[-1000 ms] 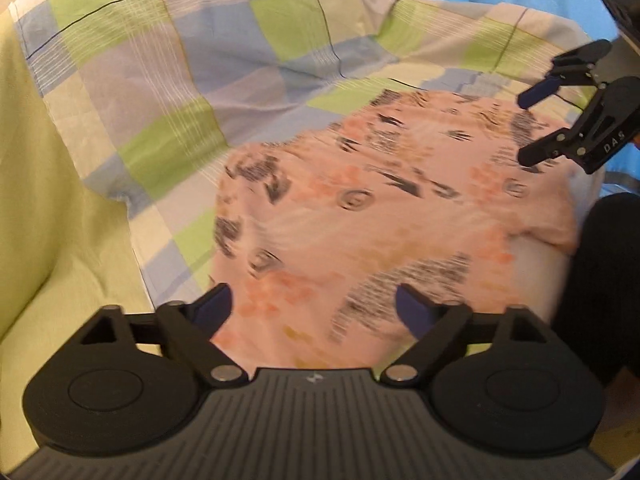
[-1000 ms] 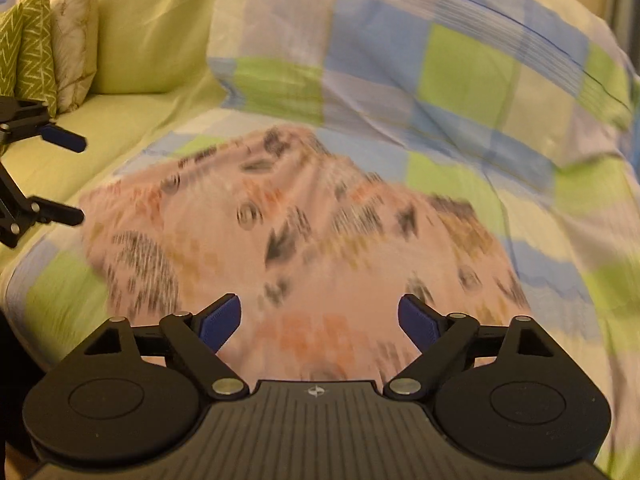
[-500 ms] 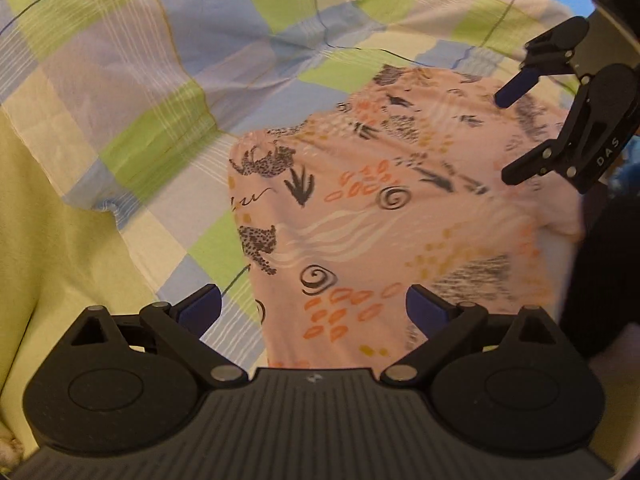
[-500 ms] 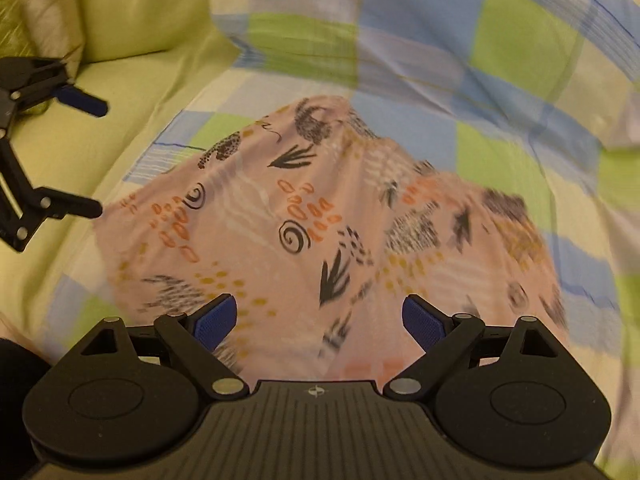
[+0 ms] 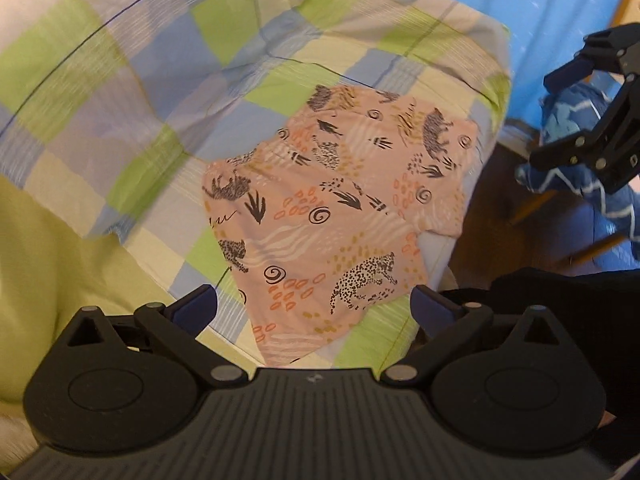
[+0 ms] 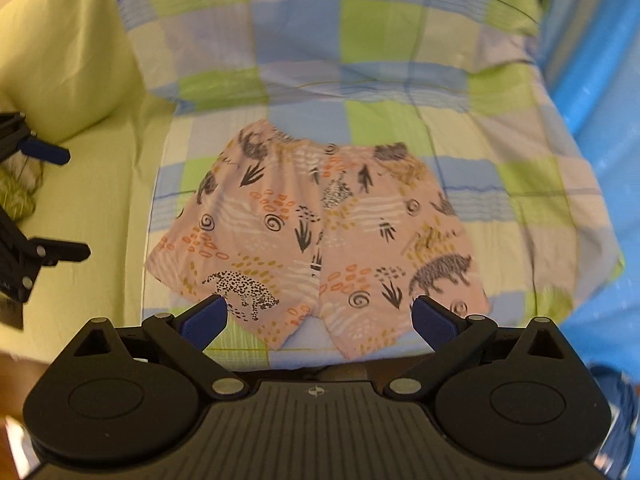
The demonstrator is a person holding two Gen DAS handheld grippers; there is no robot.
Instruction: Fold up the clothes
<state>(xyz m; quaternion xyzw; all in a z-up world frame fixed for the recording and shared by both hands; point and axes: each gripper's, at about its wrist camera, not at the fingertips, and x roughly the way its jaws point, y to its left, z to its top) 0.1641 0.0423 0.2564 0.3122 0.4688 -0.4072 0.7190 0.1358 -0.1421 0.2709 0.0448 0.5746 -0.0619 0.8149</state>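
Note:
Pink patterned shorts [image 6: 316, 236] lie flat on a checked sheet [image 6: 360, 32], waistband away from me and both leg hems toward me. In the left wrist view the same shorts [image 5: 332, 216] run diagonally across the seat. My right gripper [image 6: 318, 318] hovers open above the leg hems, holding nothing. My left gripper [image 5: 312, 306] is open too, above the near left corner of the shorts. Each gripper shows in the other's view: the right gripper [image 5: 560, 116] at the far right edge, the left gripper [image 6: 76, 204] at the left edge.
The checked sheet [image 5: 160, 92] covers a yellow-green sofa [image 6: 72, 52] and its backrest. A patterned cushion [image 6: 16, 196] lies at the far left. Blue fabric [image 5: 572, 148] and a blue curtain [image 6: 592, 80] sit to the right of the sofa. A dark-clothed leg [image 5: 560, 300] stands close by.
Both grippers have pulled back and up from the shorts, staying open. The shorts now look smaller, sharp and spread flat, where they filled the views and were blurred.

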